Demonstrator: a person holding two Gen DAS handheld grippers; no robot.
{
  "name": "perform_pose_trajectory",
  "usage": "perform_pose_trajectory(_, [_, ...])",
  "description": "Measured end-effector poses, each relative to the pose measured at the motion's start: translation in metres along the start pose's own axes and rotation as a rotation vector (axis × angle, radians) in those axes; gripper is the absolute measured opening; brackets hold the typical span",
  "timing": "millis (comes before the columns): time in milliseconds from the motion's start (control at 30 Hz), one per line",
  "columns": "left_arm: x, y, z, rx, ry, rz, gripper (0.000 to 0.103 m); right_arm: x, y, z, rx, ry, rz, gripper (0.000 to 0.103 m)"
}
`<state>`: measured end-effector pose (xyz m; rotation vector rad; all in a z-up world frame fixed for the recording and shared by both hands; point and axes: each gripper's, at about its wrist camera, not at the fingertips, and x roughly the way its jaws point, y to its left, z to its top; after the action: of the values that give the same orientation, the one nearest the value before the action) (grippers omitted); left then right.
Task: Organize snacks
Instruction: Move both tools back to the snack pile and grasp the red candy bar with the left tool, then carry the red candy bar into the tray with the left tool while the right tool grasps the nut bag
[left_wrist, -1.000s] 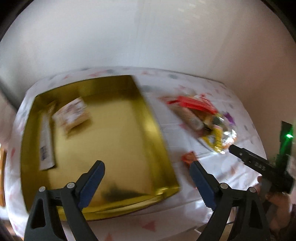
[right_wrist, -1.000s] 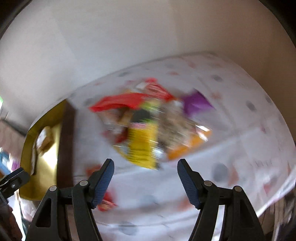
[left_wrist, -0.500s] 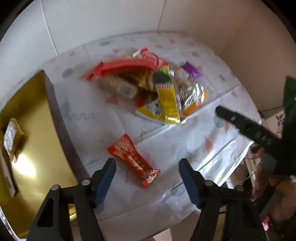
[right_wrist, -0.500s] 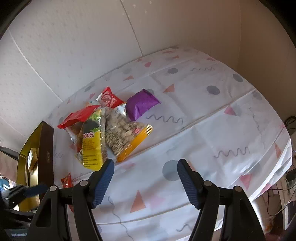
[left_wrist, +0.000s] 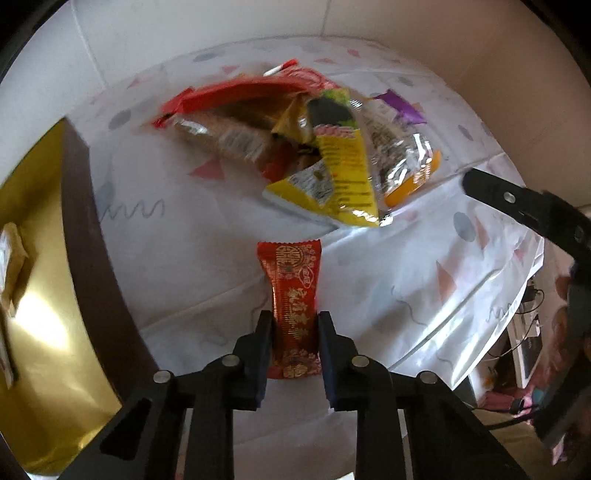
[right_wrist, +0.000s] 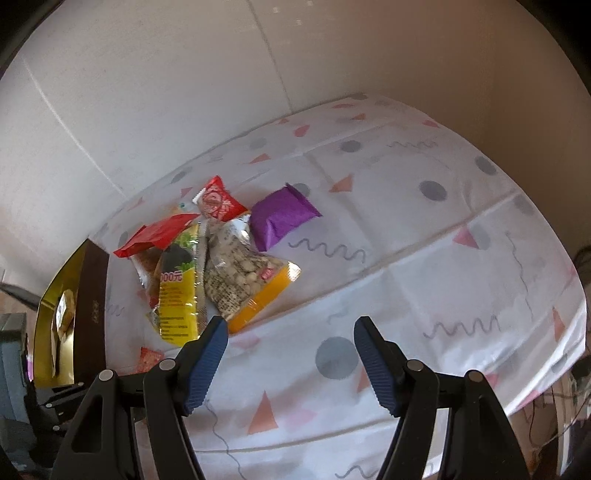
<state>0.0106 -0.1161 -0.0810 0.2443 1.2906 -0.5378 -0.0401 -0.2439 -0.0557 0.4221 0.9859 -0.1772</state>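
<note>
My left gripper (left_wrist: 294, 325) is shut on a red snack bar (left_wrist: 293, 291) with gold print, which lies on the patterned tablecloth near the front edge. Its tip also shows in the right wrist view (right_wrist: 149, 360). A pile of snacks lies beyond: a yellow pack (left_wrist: 343, 177), a red pack (left_wrist: 236, 92), a clear nut bag with an orange edge (right_wrist: 247, 277) and a purple pack (right_wrist: 282, 216). The gold box (left_wrist: 33, 280) stands at the left with a small pack (left_wrist: 11, 258) inside. My right gripper (right_wrist: 288, 332) is open and empty above the cloth, right of the pile.
The tablecloth (right_wrist: 424, 240) hangs over the table's front and right edges. A white wall runs behind the table. The right gripper's arm (left_wrist: 528, 214) shows at the right of the left wrist view. The box has a dark brown outer wall (right_wrist: 94, 295).
My left gripper has moved down over the red snack bar and closed on it. The right gripper has stayed open and moved only slightly.
</note>
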Motion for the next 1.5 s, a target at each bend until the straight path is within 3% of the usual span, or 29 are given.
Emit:
perform_pose_trajectory(200, [-0.004,0.008,-0.006,0.007,-0.051,0.003,0.024,0.019,0.013,0.014,-0.132,0.031,0.008,0.072])
perform_pose_trajectory(433, [-0.007,0.011,-0.014,0.002,-0.065,0.020,0.024,0.045,0.038,0.035,-0.352,0.071,-0.014,0.072])
perform_pose_trajectory(633, [-0.005,0.006,-0.018,-0.001,-0.068,0.032,0.024,0.068,0.056,0.038,-0.446,0.123,-0.001,0.073])
perform_pose_trajectory(733, [-0.006,0.003,-0.019,-0.002,-0.069,0.038,0.024,0.074,0.055,0.035,-0.437,0.116,0.026,0.070])
perform_pose_trajectory(800, [-0.006,0.003,-0.019,-0.012,-0.070,0.034,0.025,0.073,0.051,0.032,-0.425,0.098,0.034,0.063])
perform_pose_trajectory(933, [-0.005,0.004,-0.018,-0.016,-0.069,0.036,0.025,0.064,0.023,0.027,-0.283,0.093,0.090,0.055])
perform_pose_trajectory(1233, [-0.006,0.007,-0.014,-0.021,-0.087,0.031,0.025,0.031,-0.017,0.001,-0.146,0.076,0.041,0.059])
perform_pose_trajectory(1400, [-0.005,0.000,-0.009,-0.004,-0.091,0.028,0.039,0.035,-0.009,0.003,-0.166,0.092,0.010,0.063])
perform_pose_trajectory(1500, [-0.003,-0.009,-0.010,0.056,-0.095,0.065,0.030,0.042,-0.001,0.004,-0.219,0.112,-0.036,0.063])
